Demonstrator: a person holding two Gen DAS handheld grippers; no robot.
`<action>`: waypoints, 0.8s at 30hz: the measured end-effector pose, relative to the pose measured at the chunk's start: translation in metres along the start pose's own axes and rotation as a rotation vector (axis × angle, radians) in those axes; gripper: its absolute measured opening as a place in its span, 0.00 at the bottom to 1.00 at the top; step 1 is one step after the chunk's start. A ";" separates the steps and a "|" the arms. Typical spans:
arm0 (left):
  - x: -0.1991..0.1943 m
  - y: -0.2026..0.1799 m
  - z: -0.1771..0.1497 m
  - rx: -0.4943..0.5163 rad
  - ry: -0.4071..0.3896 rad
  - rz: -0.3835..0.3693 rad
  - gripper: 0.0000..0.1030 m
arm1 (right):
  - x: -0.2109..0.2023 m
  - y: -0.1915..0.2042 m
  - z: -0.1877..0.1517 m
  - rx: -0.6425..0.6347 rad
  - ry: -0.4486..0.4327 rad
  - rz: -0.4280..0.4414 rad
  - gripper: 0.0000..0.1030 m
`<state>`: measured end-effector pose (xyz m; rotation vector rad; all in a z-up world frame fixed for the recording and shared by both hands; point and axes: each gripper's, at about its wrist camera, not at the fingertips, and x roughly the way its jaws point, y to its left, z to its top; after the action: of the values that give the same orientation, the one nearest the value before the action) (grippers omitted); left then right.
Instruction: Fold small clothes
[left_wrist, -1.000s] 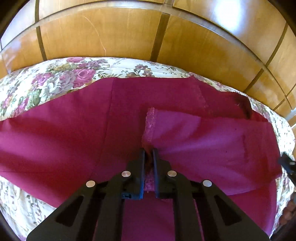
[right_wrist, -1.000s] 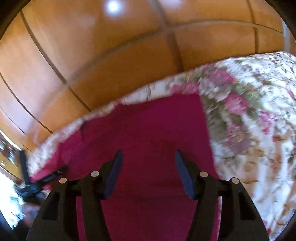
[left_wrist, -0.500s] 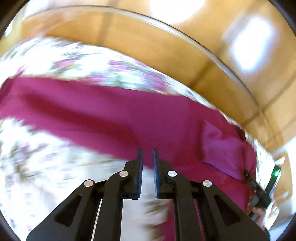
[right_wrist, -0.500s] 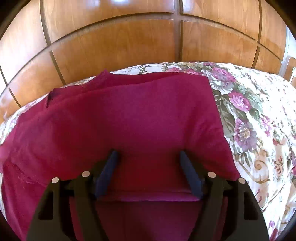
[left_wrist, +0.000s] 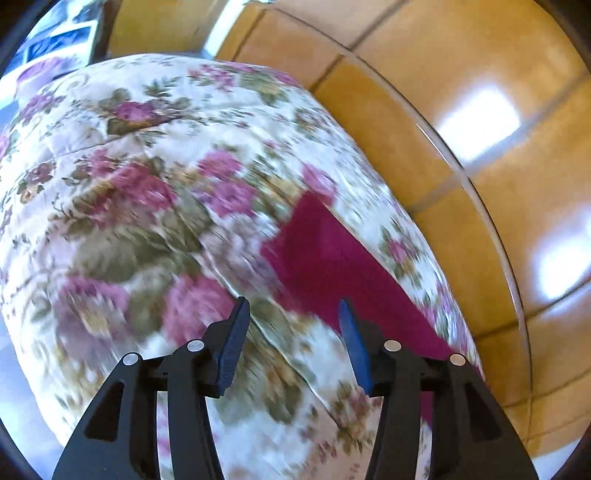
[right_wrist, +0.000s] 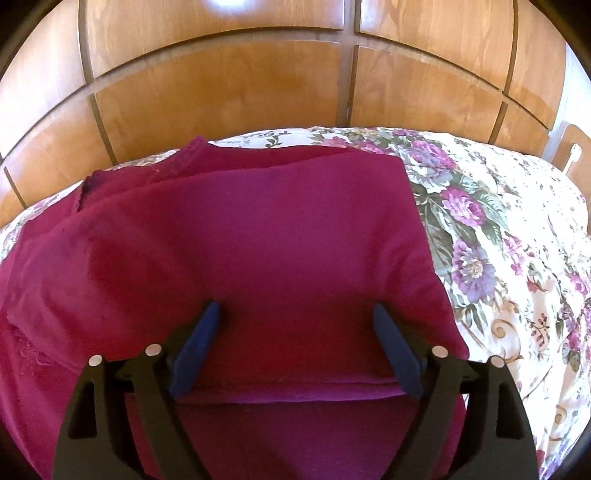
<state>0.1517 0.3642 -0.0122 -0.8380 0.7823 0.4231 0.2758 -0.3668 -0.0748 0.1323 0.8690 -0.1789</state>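
My left claw (left_wrist: 291, 325) has just been opening, empty, over the quilt (left_wrist: 147, 206). Right claw (right_wrist: 295, 332) has been widening too, astride the cloth (right_wrist: 258, 240), not pinching.

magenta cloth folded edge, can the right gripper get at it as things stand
Probably yes: the right gripper hangs open just over the magenta cloth, the folded edge lies bare between its fingers, and nothing lies over it.

i'm looking at a bed (right_wrist: 517, 229) covered by a cream bedspread (left_wrist: 155, 192) printed with pink and purple roses and green leaves. a magenta garment (right_wrist: 258, 251) lies flat right on it, folded over itself in layers, near the bed's far edge by the wooden panelling (right_wrist: 221, 92).
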 end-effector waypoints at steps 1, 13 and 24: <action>0.004 0.004 0.006 -0.010 0.001 0.000 0.47 | 0.000 0.000 0.000 0.000 0.000 -0.005 0.86; 0.061 -0.004 0.029 -0.031 0.055 0.036 0.10 | 0.002 0.003 -0.001 -0.012 0.002 -0.061 0.92; -0.004 -0.194 -0.084 0.429 0.073 -0.370 0.10 | 0.003 0.003 -0.002 -0.011 0.000 -0.057 0.93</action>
<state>0.2308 0.1793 0.0528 -0.5780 0.7310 -0.1055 0.2773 -0.3639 -0.0781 0.0974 0.8746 -0.2276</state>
